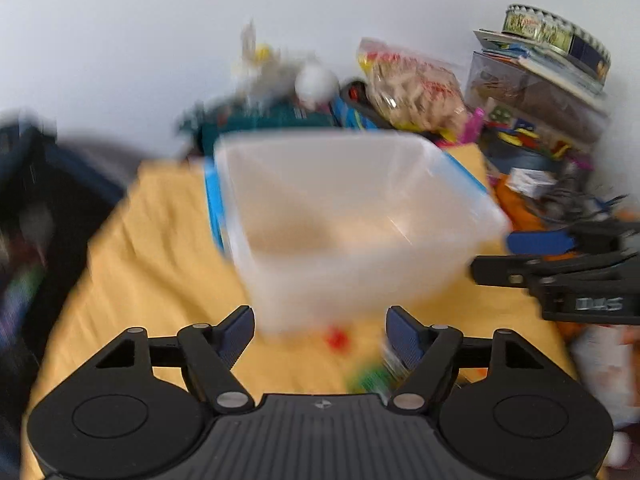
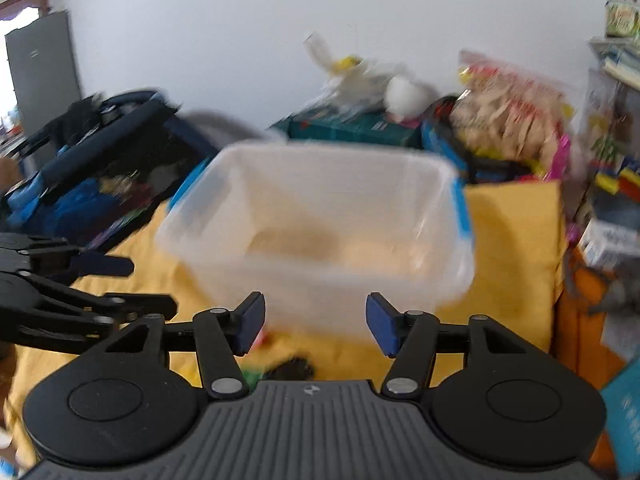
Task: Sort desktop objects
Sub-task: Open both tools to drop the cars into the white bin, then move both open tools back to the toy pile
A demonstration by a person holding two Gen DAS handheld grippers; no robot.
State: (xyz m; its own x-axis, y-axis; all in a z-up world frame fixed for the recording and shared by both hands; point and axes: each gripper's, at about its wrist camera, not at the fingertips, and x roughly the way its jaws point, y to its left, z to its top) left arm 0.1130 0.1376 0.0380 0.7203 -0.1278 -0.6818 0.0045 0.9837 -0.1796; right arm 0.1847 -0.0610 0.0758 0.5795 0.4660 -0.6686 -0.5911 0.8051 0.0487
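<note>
On the yellow cloth, centre: clear plastic bin (image 1: 352, 220), open-topped, blue clips at its rim, nothing visible inside; both views are motion-blurred, so fine detail is lost.
Bin's long axis: runs roughly near-to-far from both cameras, with a short wall facing the grippers.
Small objects, near side: red piece (image 1: 338, 338) lies on the cloth just in front of the bin's near wall; green item (image 1: 370, 378) lies nearer still, partly hidden by the left gripper's right-hand finger; dark lump (image 2: 294, 366) shows in the right wrist view. All are too blurred to name further.
Left gripper (image 1: 320, 334): jaws wide, holding nothing; bin straight ahead, red piece between the fingertips and slightly beyond.
Right gripper (image 2: 316, 326): jaws wide, nothing between them; dark lump just below and short of the gap.
Key relation: loose pieces sit between the jaws and the bin's near wall, so I judge any pick is a short reach down and forward, then a lift over that wall. Left gripper seems better lined up on the red piece; right gripper on the dark lump.
Surface: yellow cloth (image 1: 152, 248), rumpled.
Far edge: snack bag (image 1: 416, 92), white ball (image 1: 316, 82), teal box (image 2: 352, 126).
Far right: stack of books (image 1: 560, 64) with a round tin (image 1: 556, 32) on top.
Left: dark blue bag (image 2: 104, 164), off the cloth.
</note>
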